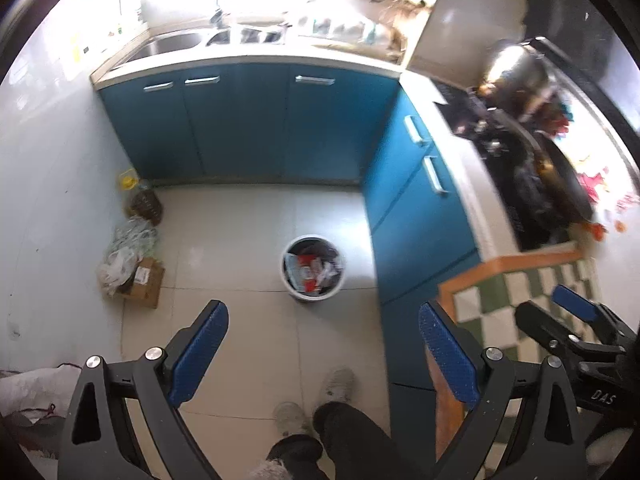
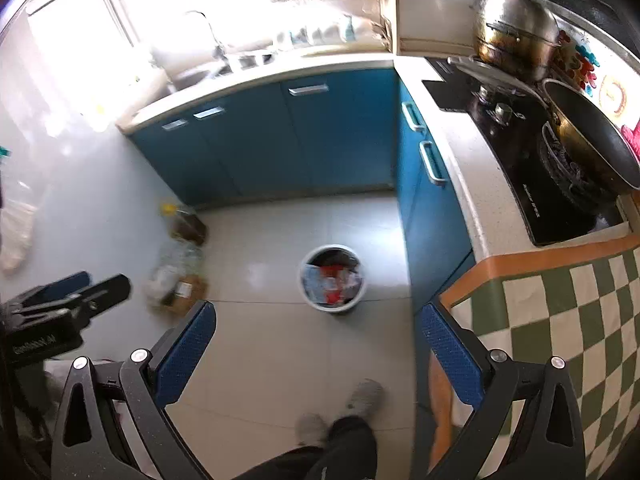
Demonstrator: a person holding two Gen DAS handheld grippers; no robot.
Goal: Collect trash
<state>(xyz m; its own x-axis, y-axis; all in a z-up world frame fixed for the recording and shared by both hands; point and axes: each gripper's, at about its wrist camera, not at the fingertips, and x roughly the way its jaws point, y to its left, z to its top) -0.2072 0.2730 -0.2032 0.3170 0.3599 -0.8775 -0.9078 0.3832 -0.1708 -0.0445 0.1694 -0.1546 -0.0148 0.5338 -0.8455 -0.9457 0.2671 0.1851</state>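
A white round trash bin stands on the tiled floor, holding red, white and dark wrappers; it also shows in the right wrist view. My left gripper is open and empty, high above the floor, with the bin ahead between its fingers. My right gripper is open and empty, also high above the floor just behind the bin. The right gripper shows at the right edge of the left wrist view, and the left gripper at the left edge of the right wrist view.
Blue cabinets with a sink line the back; a stove counter with pots runs on the right. A green checkered cloth covers the near counter. A cardboard box, bags and an oil bottle sit by the left wall. The person's feet stand below.
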